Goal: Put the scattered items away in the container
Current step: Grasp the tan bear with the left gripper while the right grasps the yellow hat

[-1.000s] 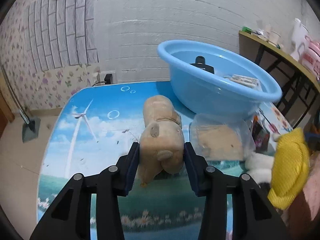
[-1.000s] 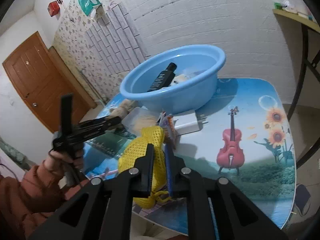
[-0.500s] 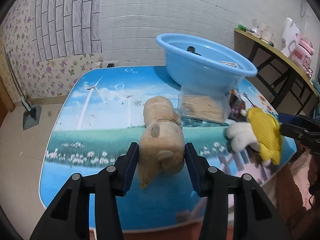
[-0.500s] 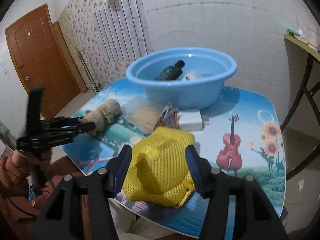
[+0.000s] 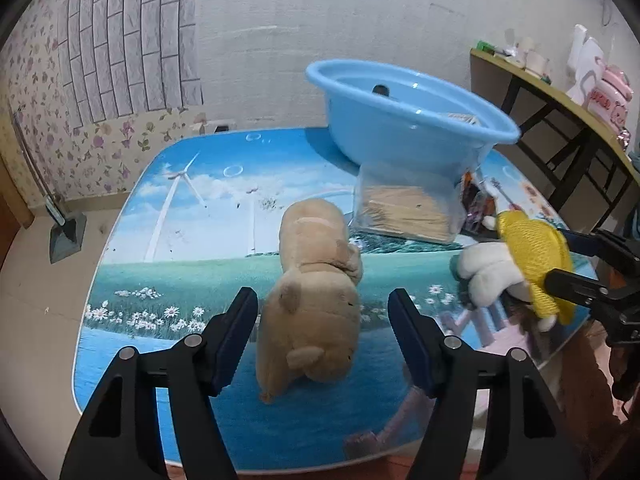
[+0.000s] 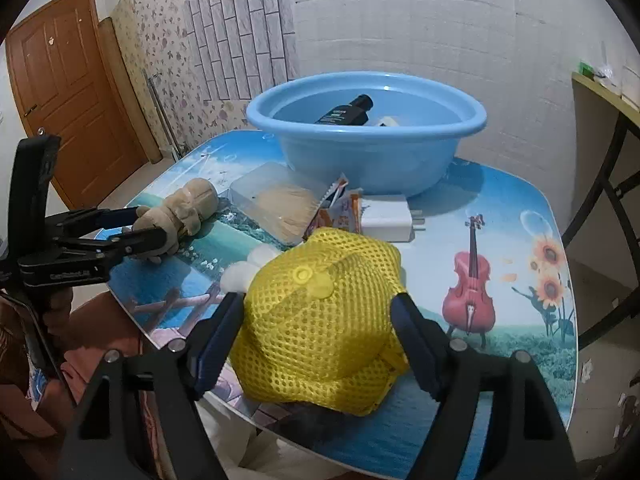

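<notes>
A tan plush animal (image 5: 312,292) lies on the printed table between the fingers of my open left gripper (image 5: 324,340); the pads stand apart from it. It also shows in the right wrist view (image 6: 180,212). My right gripper (image 6: 320,332) is open around a yellow mesh hat (image 6: 320,312) on a white plush toy (image 5: 484,276) at the table's near edge. The blue basin (image 6: 368,152) stands at the back and holds a black bottle (image 6: 348,110) and a white item.
A clear box of sticks (image 5: 404,212), snack packets (image 6: 340,208) and a white charger (image 6: 386,218) lie in front of the basin. A side table with black legs (image 5: 560,128) stands to the right. A wooden door (image 6: 68,88) is at the left.
Both grippers have opened: the left has let go of the tan plush, the right has widened around the yellow hat. Both have pulled back from the basin toward the near table edge.
</notes>
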`<action>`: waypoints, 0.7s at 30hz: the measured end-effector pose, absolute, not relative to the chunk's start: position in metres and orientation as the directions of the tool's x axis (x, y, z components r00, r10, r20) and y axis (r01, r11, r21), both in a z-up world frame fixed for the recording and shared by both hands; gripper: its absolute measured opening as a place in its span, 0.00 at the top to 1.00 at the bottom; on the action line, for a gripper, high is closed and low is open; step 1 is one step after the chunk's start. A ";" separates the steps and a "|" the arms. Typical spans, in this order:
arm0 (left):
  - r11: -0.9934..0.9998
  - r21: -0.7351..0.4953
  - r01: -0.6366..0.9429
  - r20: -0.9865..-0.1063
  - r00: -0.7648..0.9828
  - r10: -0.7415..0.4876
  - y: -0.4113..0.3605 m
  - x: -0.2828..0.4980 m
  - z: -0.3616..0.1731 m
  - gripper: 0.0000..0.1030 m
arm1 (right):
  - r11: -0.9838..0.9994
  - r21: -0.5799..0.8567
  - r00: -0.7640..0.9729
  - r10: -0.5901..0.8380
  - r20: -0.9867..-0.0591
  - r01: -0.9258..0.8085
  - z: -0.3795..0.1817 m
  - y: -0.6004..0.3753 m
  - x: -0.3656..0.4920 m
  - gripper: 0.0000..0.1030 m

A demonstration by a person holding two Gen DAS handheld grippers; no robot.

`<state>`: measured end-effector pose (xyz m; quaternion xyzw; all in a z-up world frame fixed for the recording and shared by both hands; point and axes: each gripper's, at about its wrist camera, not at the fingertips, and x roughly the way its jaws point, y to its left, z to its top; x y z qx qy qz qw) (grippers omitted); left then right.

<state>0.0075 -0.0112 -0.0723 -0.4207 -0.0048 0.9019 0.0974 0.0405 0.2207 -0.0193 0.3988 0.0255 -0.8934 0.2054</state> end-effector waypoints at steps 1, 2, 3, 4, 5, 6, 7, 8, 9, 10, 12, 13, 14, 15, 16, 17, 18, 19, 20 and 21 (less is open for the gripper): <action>-0.982 -0.091 -0.165 -0.762 -0.623 0.176 -0.011 0.005 -0.075 0.34 | -0.914 0.120 -0.601 -0.348 -0.719 0.386 -0.021 0.222 0.039 0.24; -0.982 -0.092 -0.162 -0.766 -0.619 0.174 -0.011 0.004 -0.077 0.34 | -0.913 0.130 -0.601 -0.356 -0.715 0.386 -0.023 0.223 0.038 0.21; -0.983 -0.094 -0.160 -0.771 -0.613 0.173 -0.011 0.002 -0.080 0.34 | -0.912 0.143 -0.596 -0.363 -0.716 0.383 -0.025 0.224 0.037 0.19; -0.983 -0.095 -0.160 -0.775 -0.608 0.174 -0.011 0.002 -0.082 0.34 | -0.911 0.160 -0.592 -0.372 -0.715 0.379 -0.028 0.226 0.036 0.18; -0.982 -0.096 -0.161 -0.781 -0.600 0.175 -0.011 0.001 -0.085 0.35 | -0.911 0.166 -0.594 -0.376 -0.711 0.377 -0.028 0.226 0.036 0.18; -0.982 -0.099 -0.163 -0.787 -0.591 0.178 -0.010 0.001 -0.088 0.35 | -0.910 0.174 -0.596 -0.382 -0.707 0.376 -0.028 0.228 0.036 0.18; -0.982 -0.095 -0.163 -0.783 -0.597 0.174 -0.010 0.002 -0.088 0.35 | -0.909 0.182 -0.595 -0.387 -0.704 0.375 -0.028 0.228 0.037 0.18; -0.982 -0.095 -0.162 -0.780 -0.601 0.174 -0.011 0.003 -0.088 0.41 | -0.906 0.197 -0.592 -0.396 -0.702 0.374 -0.028 0.231 0.036 0.19; -0.982 -0.102 -0.161 -0.778 -0.602 0.179 -0.012 0.004 -0.087 0.53 | -0.904 0.211 -0.589 -0.405 -0.699 0.372 -0.028 0.232 0.036 0.23; -0.982 -0.108 -0.156 -0.775 -0.605 0.182 -0.013 0.004 -0.085 0.53 | -0.898 0.239 -0.583 -0.424 -0.693 0.370 -0.027 0.236 0.036 0.25; -0.981 -0.118 -0.153 -0.768 -0.612 0.188 -0.017 0.005 -0.082 0.54 | -0.889 0.282 -0.578 -0.451 -0.680 0.362 -0.025 0.241 0.036 0.30; -0.981 -0.116 -0.157 -0.763 -0.618 0.189 -0.017 0.007 -0.080 0.54 | -0.887 0.292 -0.582 -0.457 -0.673 0.358 -0.023 0.243 0.036 0.30; -0.980 -0.114 -0.164 -0.758 -0.623 0.193 -0.017 0.008 -0.078 0.54 | -0.883 0.299 -0.590 -0.465 -0.660 0.361 -0.021 0.245 0.038 0.31; -0.978 -0.112 -0.176 -0.749 -0.632 0.199 -0.016 0.011 -0.074 0.54 | -0.882 0.301 -0.597 -0.469 -0.651 0.364 -0.019 0.246 0.038 0.31; -0.977 -0.109 -0.181 -0.744 -0.637 0.201 -0.015 0.012 -0.072 0.54 | -0.880 0.305 -0.605 -0.472 -0.641 0.364 -0.015 0.247 0.039 0.31; -0.977 -0.106 -0.185 -0.738 -0.644 0.202 -0.014 0.013 -0.070 0.54 | -0.878 0.309 -0.614 -0.476 -0.630 0.365 -0.012 0.249 0.040 0.31; -0.977 -0.102 -0.188 -0.732 -0.651 0.201 -0.013 0.014 -0.066 0.54 | -0.875 0.315 -0.621 -0.483 -0.617 0.368 -0.008 0.251 0.041 0.31; -0.977 -0.100 -0.188 -0.727 -0.656 0.201 -0.012 0.015 -0.063 0.54 | -0.872 0.319 -0.627 -0.488 -0.607 0.370 -0.006 0.253 0.041 0.31; -0.977 -0.101 -0.188 -0.721 -0.663 0.202 -0.011 0.016 -0.060 0.54 | -0.869 0.324 -0.638 -0.494 -0.591 0.373 -0.001 0.254 0.042 0.31; -0.976 -0.103 -0.190 -0.715 -0.668 0.205 -0.010 0.017 -0.057 0.54 | -0.867 0.327 -0.642 -0.498 -0.583 0.376 0.002 0.255 0.043 0.31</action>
